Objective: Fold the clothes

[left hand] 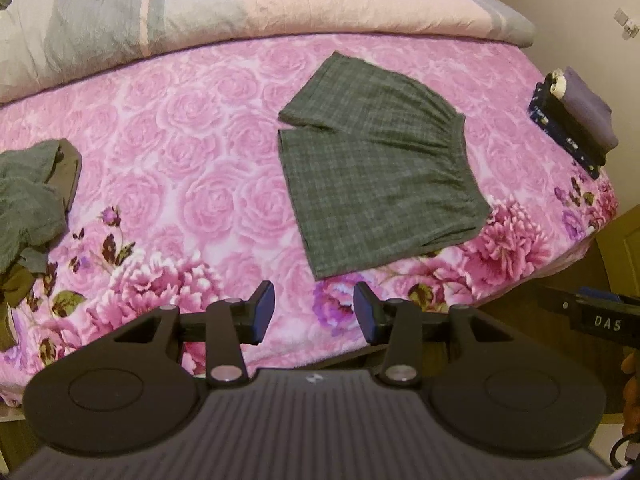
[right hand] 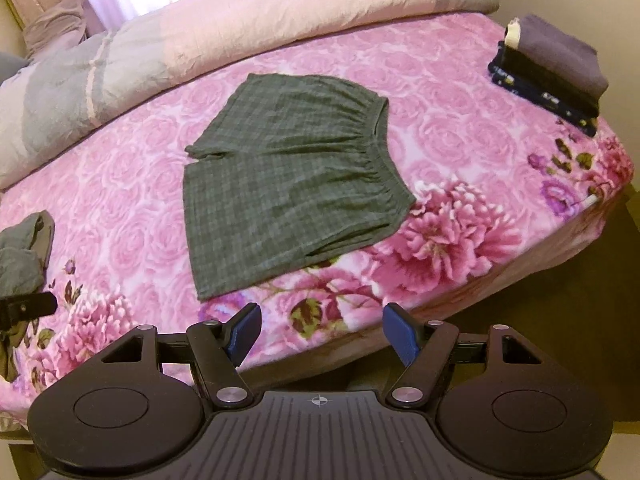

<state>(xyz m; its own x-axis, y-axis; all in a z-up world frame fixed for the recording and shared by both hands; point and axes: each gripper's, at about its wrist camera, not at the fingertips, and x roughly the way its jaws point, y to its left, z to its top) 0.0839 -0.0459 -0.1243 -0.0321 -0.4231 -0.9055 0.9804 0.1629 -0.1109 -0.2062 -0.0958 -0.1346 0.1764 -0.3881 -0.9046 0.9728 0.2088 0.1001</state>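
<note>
Grey-green plaid shorts (left hand: 376, 168) lie spread flat on the pink floral bedspread (left hand: 180, 140), waistband to the right, legs to the left. They also show in the right wrist view (right hand: 292, 176). My left gripper (left hand: 314, 312) is open and empty, held above the bed's near edge just short of the shorts' lower hem. My right gripper (right hand: 320, 334) is open and empty, near the bed's front edge, below the shorts. Its arm shows at the right edge of the left wrist view (left hand: 592, 320).
A crumpled pile of grey-green clothes (left hand: 28, 208) lies at the bed's left side, also in the right wrist view (right hand: 20, 256). A stack of folded dark and purple clothes (left hand: 576, 116) sits at the bed's right corner (right hand: 548, 68). A rolled pink-grey duvet (left hand: 240, 8) lies along the back.
</note>
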